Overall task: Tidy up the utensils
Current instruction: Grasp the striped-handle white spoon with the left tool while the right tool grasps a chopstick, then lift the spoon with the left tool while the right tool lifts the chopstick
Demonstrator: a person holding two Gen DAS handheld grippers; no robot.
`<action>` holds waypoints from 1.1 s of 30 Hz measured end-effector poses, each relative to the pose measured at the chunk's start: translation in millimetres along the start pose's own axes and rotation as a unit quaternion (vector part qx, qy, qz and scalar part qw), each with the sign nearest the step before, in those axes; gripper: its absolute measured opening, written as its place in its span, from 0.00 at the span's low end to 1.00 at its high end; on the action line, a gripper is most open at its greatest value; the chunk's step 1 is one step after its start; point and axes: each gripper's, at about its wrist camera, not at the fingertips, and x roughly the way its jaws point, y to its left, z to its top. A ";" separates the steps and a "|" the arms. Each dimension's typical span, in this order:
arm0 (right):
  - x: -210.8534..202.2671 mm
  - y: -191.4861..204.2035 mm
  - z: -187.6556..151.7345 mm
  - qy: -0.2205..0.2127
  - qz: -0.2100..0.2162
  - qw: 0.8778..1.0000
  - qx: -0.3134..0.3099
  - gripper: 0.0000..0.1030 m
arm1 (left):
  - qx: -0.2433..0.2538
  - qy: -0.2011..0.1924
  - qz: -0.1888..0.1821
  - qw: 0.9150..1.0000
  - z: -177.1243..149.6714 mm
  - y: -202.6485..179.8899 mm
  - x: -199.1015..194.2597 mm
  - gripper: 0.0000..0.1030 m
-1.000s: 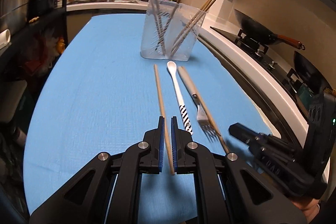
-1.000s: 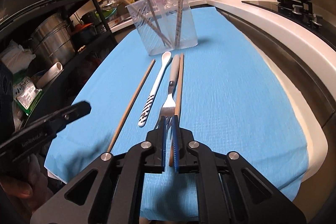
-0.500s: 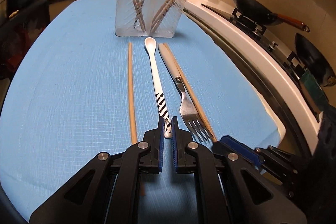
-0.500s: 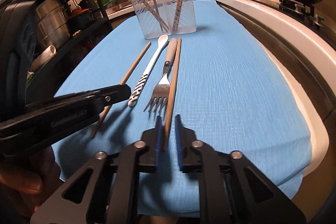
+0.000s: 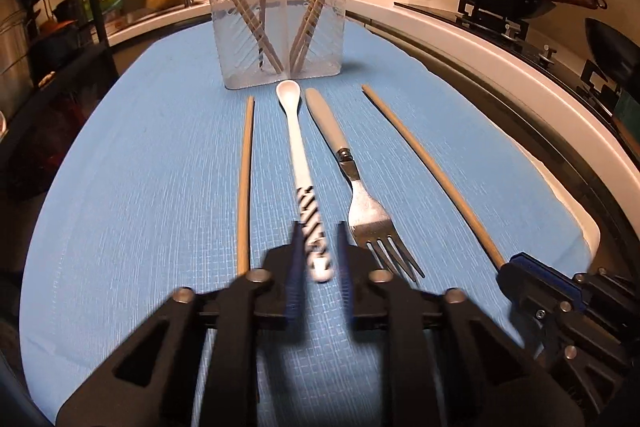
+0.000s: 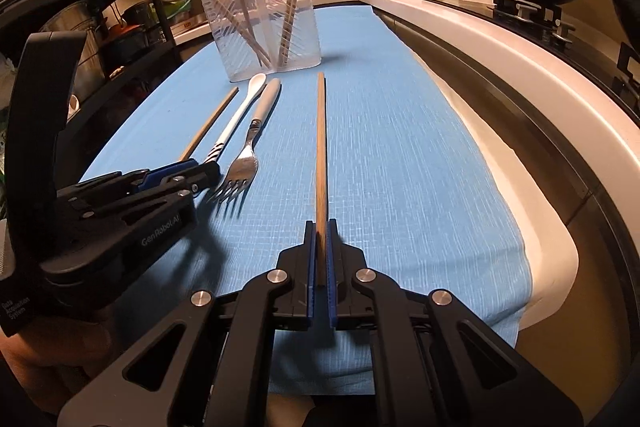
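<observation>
Right claw (image 6: 320, 227) now clamps chopstick (image 6: 320, 147), shifted toward 3 o'clock; left claw (image 5: 319, 247) newly parted around spoon (image 5: 298, 155).

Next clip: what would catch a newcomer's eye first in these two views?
Probably the right tongs, shut on a wooden chopstick that points toward the clear holder of chopsticks at the far end of the blue cloth. Next, the left tongs, open around the striped end of a white spoon, with a fork just beside it.
</observation>
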 end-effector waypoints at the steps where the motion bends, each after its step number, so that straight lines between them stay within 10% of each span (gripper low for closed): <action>1: 0.2 -0.1 -0.3 0.001 0.000 1.000 0.000 0.05 | -0.003 -0.002 0.003 1.000 -0.1 1.8 -0.8 0.11; 18: 0.6 0.5 -1.6 0.000 -0.001 1.000 -0.001 0.05 | -0.069 -0.076 -0.002 0.995 -5.2 81.5 -62.8 0.10; 33: -2.9 2.0 -12.5 -0.039 -0.005 0.999 0.000 0.07 | -0.132 -0.062 0.042 0.988 -60.4 112.3 -55.9 0.12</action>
